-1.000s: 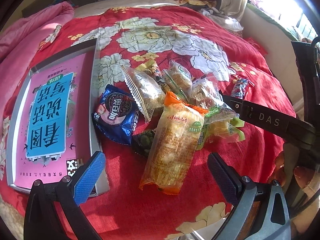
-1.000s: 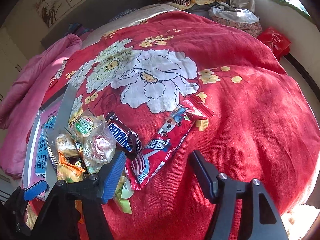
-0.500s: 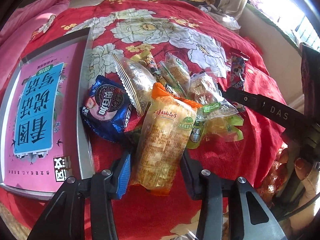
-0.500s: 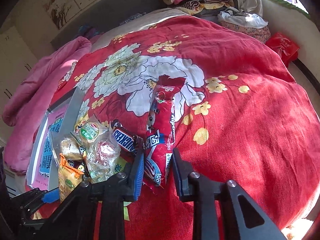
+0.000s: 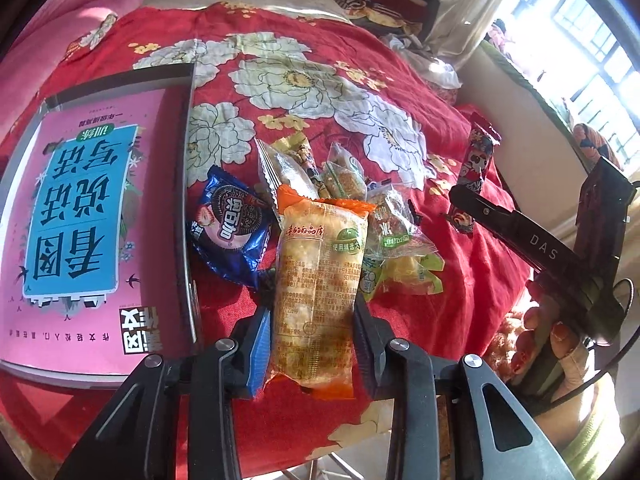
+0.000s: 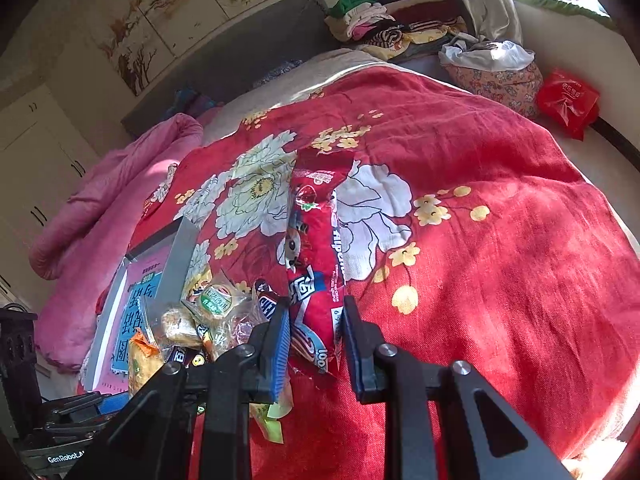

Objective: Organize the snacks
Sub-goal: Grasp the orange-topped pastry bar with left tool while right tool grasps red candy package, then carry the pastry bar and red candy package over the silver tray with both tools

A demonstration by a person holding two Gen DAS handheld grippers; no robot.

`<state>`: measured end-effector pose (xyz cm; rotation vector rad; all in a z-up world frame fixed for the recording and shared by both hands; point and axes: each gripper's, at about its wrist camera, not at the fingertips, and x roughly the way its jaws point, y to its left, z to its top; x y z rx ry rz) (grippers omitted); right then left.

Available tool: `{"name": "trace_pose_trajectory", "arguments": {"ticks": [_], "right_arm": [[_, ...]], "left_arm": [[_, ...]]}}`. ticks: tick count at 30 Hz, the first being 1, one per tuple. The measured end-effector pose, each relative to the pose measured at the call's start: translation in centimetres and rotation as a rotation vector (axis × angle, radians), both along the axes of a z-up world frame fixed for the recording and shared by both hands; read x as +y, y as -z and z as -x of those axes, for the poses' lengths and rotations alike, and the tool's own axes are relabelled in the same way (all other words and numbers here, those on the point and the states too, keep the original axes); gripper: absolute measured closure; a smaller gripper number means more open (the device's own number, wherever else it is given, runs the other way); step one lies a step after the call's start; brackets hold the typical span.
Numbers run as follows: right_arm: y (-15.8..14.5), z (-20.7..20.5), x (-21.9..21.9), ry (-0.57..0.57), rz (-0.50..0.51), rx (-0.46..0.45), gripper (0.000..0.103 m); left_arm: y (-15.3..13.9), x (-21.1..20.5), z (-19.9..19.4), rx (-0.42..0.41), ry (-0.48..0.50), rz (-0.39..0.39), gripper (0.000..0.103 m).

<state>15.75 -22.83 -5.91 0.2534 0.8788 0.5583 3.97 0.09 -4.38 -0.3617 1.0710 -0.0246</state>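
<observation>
While the left gripper [image 5: 311,350] pinches the orange-ended pastry pack [image 5: 318,280] lengthwise, the right gripper [image 6: 316,344] clamps the red candy stick [image 6: 314,256], both pointing away from their cameras.

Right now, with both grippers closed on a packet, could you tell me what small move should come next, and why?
Probably carry the left gripper with its orange-ended cake packet left over the pink book tray, since the packet seems gripped and the tray lies right beside the snack pile. The right gripper already holds the red strawberry candy packet clear of the pile.
</observation>
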Motion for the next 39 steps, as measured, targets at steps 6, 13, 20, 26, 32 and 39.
{"name": "trace_pose_trajectory", "arguments": {"ticks": [6,13,20,26,32,39], "right_arm": [[-0.8,0.8,0.5,-0.023,-0.005,-0.04,0.078],[-2.1,2.5,0.9,-0.073,-0.04,-0.094,0.078],[-3.6,4.4,1.8,-0.105,-0.073,-0.112,0.078],[-4.9,6.1,4.3,-0.179,-0.077,-0.128,0.078],[-6.0,7.4,7.4,-0.258,-0.064,-0.15,0.078],[-7.1,8.6,11.0,-0.332,-0.091,-0.146,0.078]], "left_arm": [[-1.1,1.3,0.7,-0.027,-0.022,0.026,0.066],[-2.5,2.6,1.2,-0.064,-0.044,0.026,0.066],[-3.1,4.4,1.9,-0.086,-0.084,0.035,0.066],[-3.2,6.3,2.6,-0.09,-0.119,0.037,0.066],[-3.5,8.3,4.0,-0.115,-0.153,0.039,0.066],[-3.8,10.9,5.3,-0.141,-0.203,0.052,0.066]]}}
